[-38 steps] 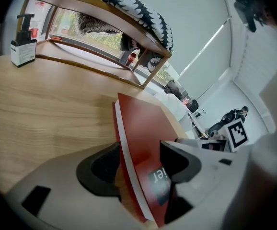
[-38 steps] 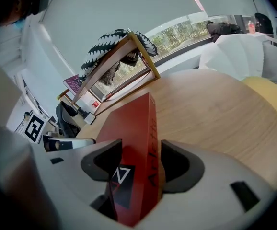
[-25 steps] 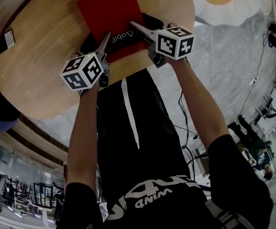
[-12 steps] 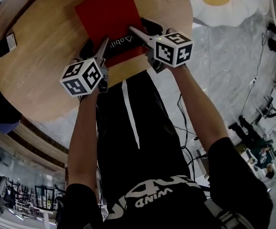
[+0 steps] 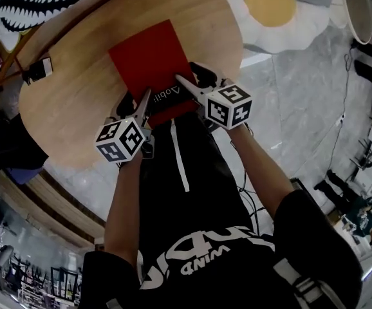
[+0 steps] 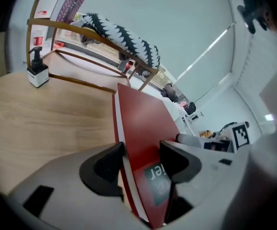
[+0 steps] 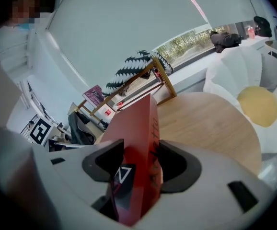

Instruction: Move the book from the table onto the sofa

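Round wooden table below; red book held over it by its near edge. My left gripper clamps one corner; my right gripper, jaws just closed in, clamps the other. Risk: my hands travel unevenly and the book twists loose.

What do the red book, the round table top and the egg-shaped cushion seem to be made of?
Book: likely paper with a smooth, matt red cover; white page edges show in the left gripper view.
Table top: wood or wood-look laminate, pale with visible grain.
Egg-shaped cushion: probably soft plush fabric, white with a yellow centre; its puffy lobes suggest stuffing.
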Demonstrator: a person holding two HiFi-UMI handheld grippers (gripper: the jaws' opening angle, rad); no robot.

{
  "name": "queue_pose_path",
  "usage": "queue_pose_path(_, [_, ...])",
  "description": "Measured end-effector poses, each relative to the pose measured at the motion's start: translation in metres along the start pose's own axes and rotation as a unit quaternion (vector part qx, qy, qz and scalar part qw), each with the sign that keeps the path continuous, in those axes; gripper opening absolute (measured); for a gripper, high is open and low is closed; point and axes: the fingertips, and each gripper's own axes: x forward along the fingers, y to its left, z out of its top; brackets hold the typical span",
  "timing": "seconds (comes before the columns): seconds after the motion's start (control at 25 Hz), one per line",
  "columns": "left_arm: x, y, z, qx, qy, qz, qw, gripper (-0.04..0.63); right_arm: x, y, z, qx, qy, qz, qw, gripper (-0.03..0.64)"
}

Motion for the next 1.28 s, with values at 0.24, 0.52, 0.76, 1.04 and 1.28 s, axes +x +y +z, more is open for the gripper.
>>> queue_pose_path(0.24, [-0.075, -0.057, 0.026, 0.005, -0.009, -0.007, 0.9999, 0.249, -0.068, 0.062, 0.035, -0.003, -0.017, 0.002, 1.000, 0.224])
queue_pose_path(0.52, [-0.147, -0.125, 0.058, 0.043, -0.034, -0.016, 0.9984, 0.242, -0.150, 0.119, 0.069, 0.013, -0.073, -0.014, 0.997, 0.224])
queue_pose_path(0.76, [-0.187, -0.165, 0.071, 0.081, -0.051, -0.034, 0.9948, 0.225, -0.198, 0.149, 0.075, 0.023, -0.105, -0.013, 0.994, 0.224])
queue_pose_path(1.04, [-0.190, -0.193, 0.083, 0.126, -0.044, -0.062, 0.9891, 0.224, -0.226, 0.150, 0.084, 0.041, -0.147, -0.041, 0.987, 0.224])
queue_pose_path(1.28, [-0.167, -0.227, 0.073, 0.176, -0.006, -0.112, 0.9779, 0.224, -0.260, 0.127, 0.073, 0.080, -0.200, -0.095, 0.972, 0.224])
